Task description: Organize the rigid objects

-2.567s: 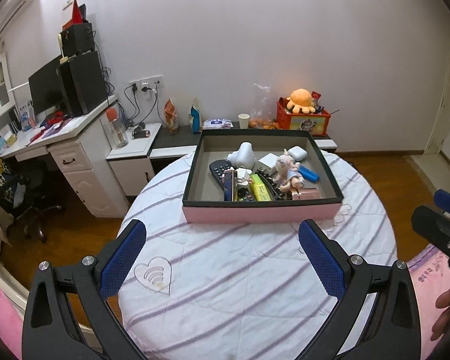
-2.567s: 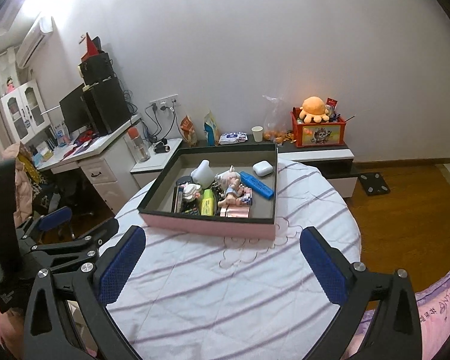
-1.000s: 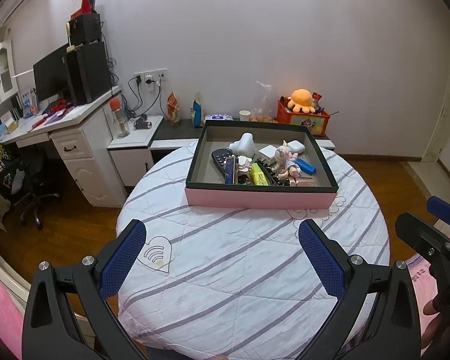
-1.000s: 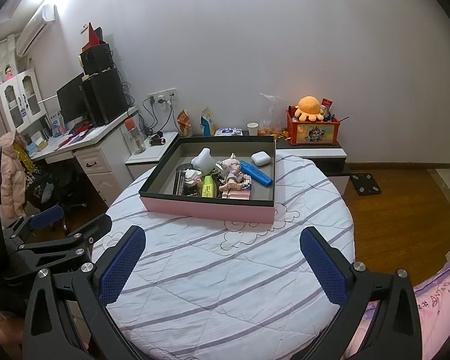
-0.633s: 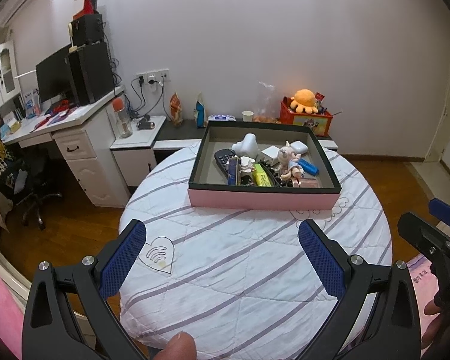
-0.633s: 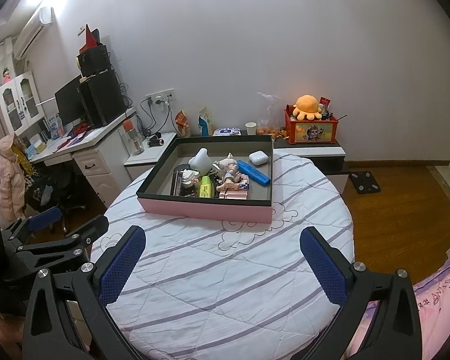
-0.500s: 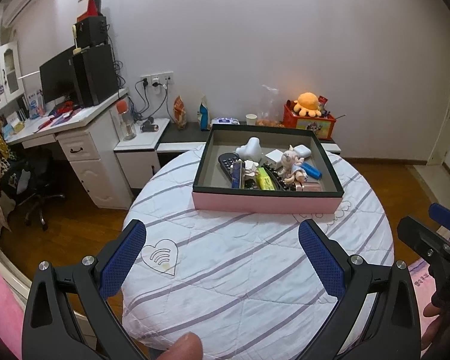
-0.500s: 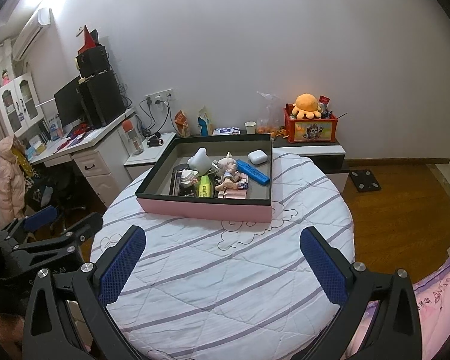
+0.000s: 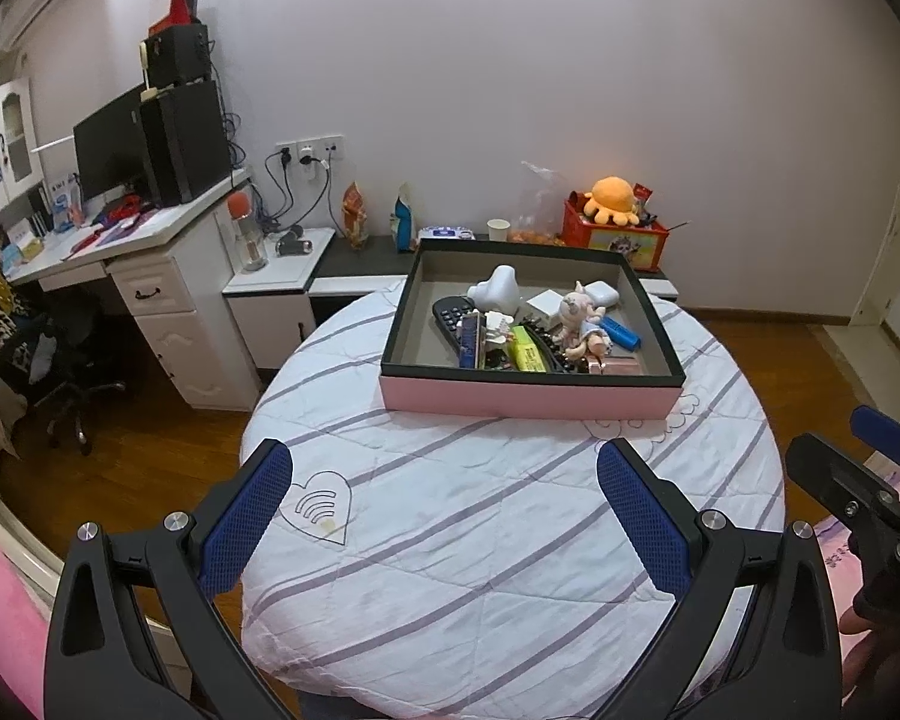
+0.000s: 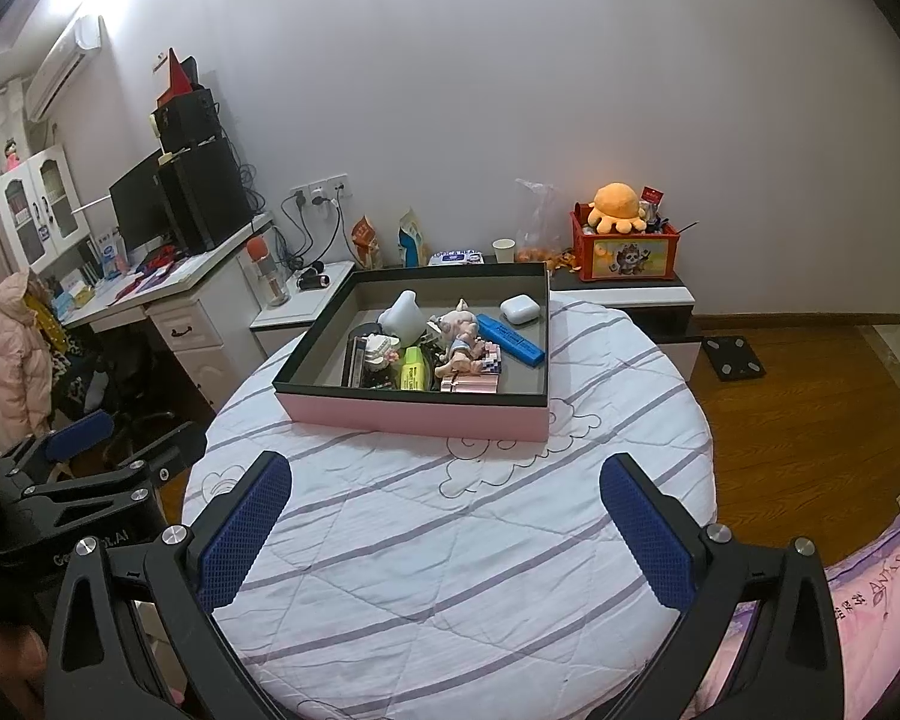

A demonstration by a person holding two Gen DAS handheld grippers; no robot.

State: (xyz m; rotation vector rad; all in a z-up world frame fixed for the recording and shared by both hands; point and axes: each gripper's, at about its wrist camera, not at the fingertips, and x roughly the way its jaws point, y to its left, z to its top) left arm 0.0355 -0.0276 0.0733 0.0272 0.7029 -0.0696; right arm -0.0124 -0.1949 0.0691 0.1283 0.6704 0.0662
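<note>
A pink box with a black rim sits on the far half of a round table with a striped white cloth. Inside lie a remote, a white figure, a yellow highlighter, a doll, a blue marker and a white earbud case. My left gripper and right gripper are both open and empty, held above the table's near edge, well short of the box.
A white desk with a monitor and speakers stands at the left, with an office chair below it. A low shelf along the wall holds a red box with an orange plush. A scale lies on the wood floor at the right.
Both grippers have drawn back and risen from the box, so the whole table shows. Both stay open and empty.
</note>
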